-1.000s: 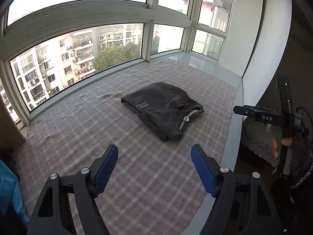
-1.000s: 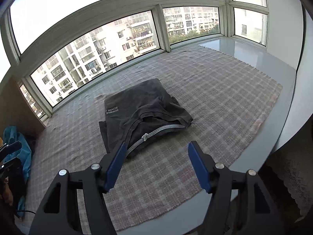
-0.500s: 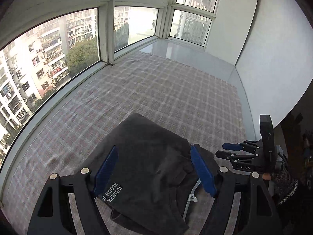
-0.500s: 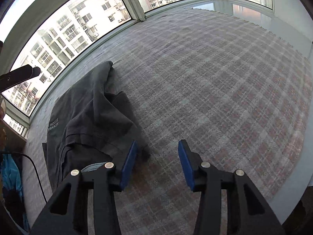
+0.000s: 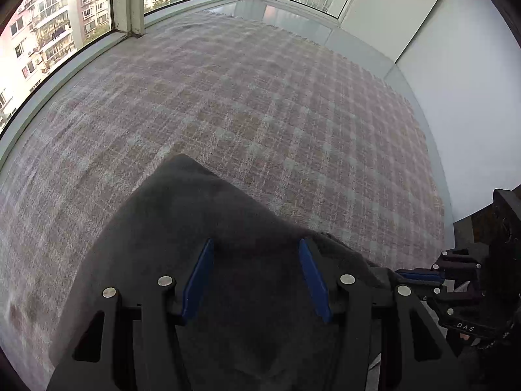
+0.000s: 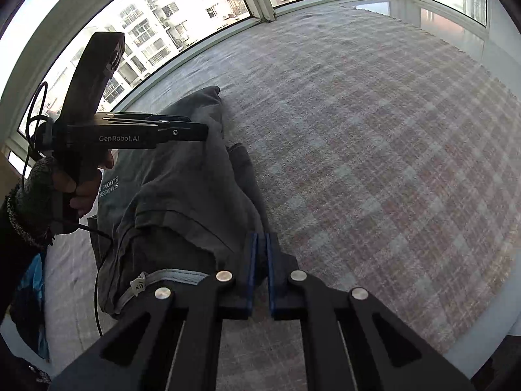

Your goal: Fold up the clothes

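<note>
We see the plaid mat (image 6: pixel 374 130) filling the frame, the dark folded shirt (image 6: pixel 182 195) at lower left. Our left tongs (image 5: pixel 257 277) have just been closing yet stay spread over its cloth; our right tongs (image 6: pixel 259 260) pinch its edge.

Bay-window platform, daylit
Plaid cloth (image 5: pixel 293 104) under gripper; windows (image 6: pixel 195 9) ahead w/ apt blocks; white wall (image 5: pixel 456 49) right.

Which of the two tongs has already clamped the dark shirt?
The right tongs: their blue pads are pinched shut on the dark shirt edge. The left tongs stand open over the cloth, having just been closing.
</note>
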Tool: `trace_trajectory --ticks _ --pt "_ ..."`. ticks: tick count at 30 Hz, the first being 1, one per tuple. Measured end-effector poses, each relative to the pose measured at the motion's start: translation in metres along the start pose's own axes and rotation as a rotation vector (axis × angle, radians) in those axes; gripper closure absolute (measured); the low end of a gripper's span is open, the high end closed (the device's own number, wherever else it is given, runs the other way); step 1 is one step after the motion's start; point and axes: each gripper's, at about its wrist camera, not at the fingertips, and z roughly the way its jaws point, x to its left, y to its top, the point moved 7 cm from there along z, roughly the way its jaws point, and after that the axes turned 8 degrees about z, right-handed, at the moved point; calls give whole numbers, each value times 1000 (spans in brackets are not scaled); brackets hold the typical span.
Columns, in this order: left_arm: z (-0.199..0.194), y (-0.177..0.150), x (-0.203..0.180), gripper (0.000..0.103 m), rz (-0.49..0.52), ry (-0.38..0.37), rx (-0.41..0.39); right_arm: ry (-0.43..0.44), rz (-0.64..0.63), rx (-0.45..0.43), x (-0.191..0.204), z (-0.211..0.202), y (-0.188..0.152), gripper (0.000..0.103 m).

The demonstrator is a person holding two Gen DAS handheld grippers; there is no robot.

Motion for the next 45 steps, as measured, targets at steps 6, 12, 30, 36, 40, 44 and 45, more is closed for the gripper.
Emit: trace_trajectory --ticks 6,12,30,36,40,44,45 --pt "-4 -9 -13 50 52 32 -27 -132 -95 -127 16 -26 9 85" --pt "-77 -48 -30 49 6 -23 -160 44 -159 -127 56 -5 31 85" --pt "-227 -190 -63 34 -201 232 -336 -57 -233 -330 165 -121 -29 47" --pt "-334 -232 -76 24 -255 397 -483 -109 -300 -403 227 -174 -86 34" --pt "-376 -271 -96 24 -253 464 -502 -140 -282 -428 248 -202 -128 34" --pt "-405 -308 -118 24 -234 494 -512 -160 -287 -422 267 -216 -170 34" --pt "-412 -317 -123 24 -238 496 -514 -164 -292 -421 272 -219 -182 34"
